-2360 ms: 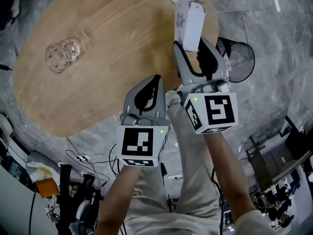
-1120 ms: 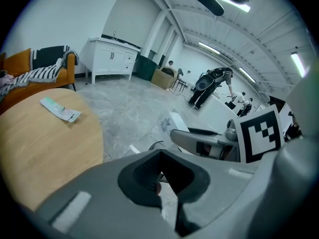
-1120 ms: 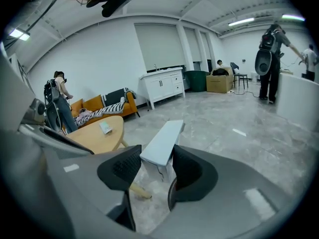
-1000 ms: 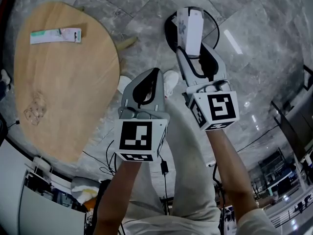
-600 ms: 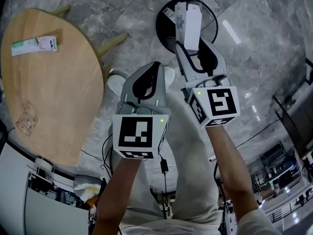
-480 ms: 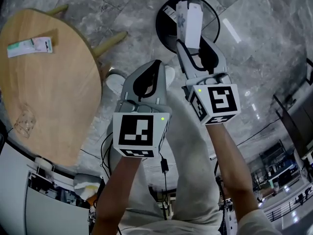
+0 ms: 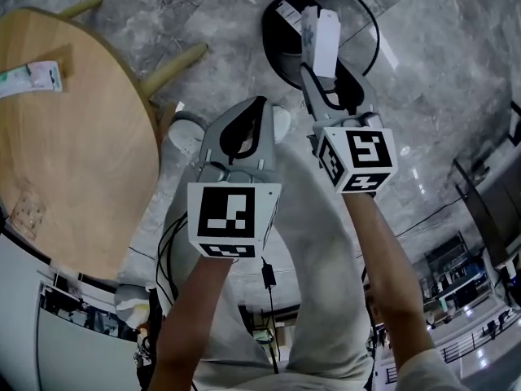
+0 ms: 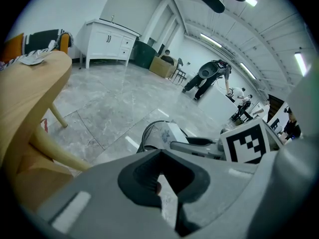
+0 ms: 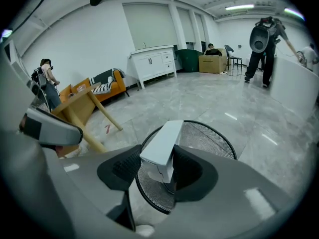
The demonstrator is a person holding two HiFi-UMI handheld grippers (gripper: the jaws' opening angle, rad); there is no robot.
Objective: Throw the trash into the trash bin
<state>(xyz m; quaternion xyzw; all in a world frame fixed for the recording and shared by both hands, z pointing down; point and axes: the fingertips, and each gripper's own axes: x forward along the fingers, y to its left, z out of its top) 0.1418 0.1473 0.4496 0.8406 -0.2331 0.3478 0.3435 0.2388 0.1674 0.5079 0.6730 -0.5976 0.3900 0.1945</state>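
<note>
White box point(image 9: 162, 144) | clamped between right gripper point(image 9: 157, 164) jaws | over trash bin point(image 9: 207, 136)

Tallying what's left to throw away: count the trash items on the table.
2. A packet lies on the table at the head view's left edge; a clear cup lies below it in that view. More may be hidden outside the frame.
</note>
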